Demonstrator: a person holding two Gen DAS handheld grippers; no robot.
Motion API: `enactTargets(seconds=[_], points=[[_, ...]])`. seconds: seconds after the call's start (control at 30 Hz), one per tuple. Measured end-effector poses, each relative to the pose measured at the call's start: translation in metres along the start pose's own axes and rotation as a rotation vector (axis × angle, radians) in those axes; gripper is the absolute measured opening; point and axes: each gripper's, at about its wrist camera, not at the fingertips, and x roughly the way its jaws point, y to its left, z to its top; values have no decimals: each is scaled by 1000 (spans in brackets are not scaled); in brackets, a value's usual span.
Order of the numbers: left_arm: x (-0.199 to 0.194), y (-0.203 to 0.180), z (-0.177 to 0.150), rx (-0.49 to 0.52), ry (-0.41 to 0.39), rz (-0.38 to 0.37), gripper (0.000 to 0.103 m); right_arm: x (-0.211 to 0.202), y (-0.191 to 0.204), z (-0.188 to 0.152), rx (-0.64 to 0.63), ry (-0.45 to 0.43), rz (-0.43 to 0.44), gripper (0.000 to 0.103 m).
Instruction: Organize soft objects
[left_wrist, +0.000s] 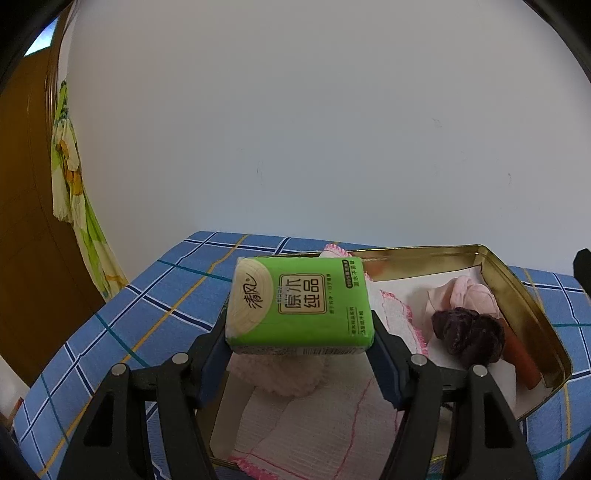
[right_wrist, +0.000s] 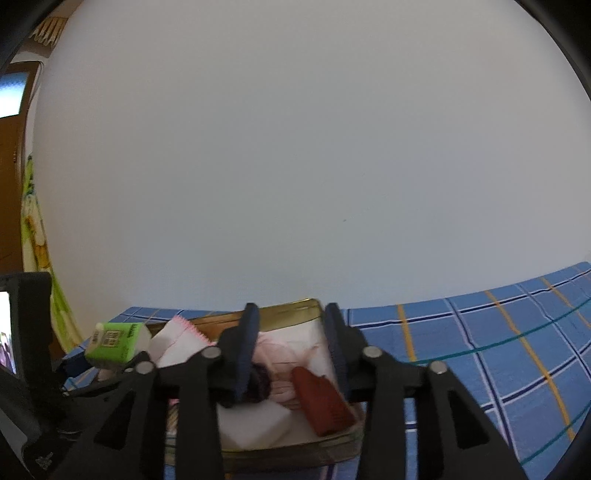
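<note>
My left gripper (left_wrist: 300, 330) is shut on a green tissue pack (left_wrist: 301, 301), held by its two ends above the near left part of an open gold tin (left_wrist: 517, 291). In the tin lie a white cloth with pink edging (left_wrist: 314, 421), a fluffy pink piece (left_wrist: 288, 373), a pale pink cloth (left_wrist: 472, 295), a dark purple scrunchie (left_wrist: 465, 336) and a red-brown item (left_wrist: 517, 354). My right gripper (right_wrist: 291, 319) hangs open over the tin's right half, with nothing pinched; the pink cloth (right_wrist: 280, 347), scrunchie (right_wrist: 260, 384), red-brown item (right_wrist: 321, 402) and a white block (right_wrist: 255, 424) lie below it. The tissue pack (right_wrist: 114, 341) shows at the left.
The tin rests on a blue checked cloth (right_wrist: 480, 350) that runs up to a plain white wall. A green and yellow patterned fabric (left_wrist: 70, 177) hangs at the far left beside a brown wooden door (left_wrist: 22, 221).
</note>
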Motion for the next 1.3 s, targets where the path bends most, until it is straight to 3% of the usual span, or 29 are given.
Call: enactTargets(seconds=[0.13,0.2,0.27,0.37,0.83,0.9,0.97,1.3], points=[[1,-1,-1,-1,2,-3,70,-4,1,-2,-28,-25,-38,49],[1,-2,-2,3,2,-2,70,-7,5,-4,-48,-48,-49,58],[1,-4,-3,6,0,-3,70,-9,9,-6,-63,-78,-59,75],[1,-5,-4,14,0,-1,70,-14,13,-8,-76,-123,-73,92],[5,-13,-8,45,0,10,71,-25,9,-2,-88,-130,-112,97],[4,-15,-8,55,0,-4,74,-26,10,-2,-88,-125,-111,97],[3,-16,-9,55,0,-7,85,-26,10,-3,-91,-128,-114,97],[-14,-15,-12,50,-60,-18,89,-36,14,-5,-117,-163,-130,103]])
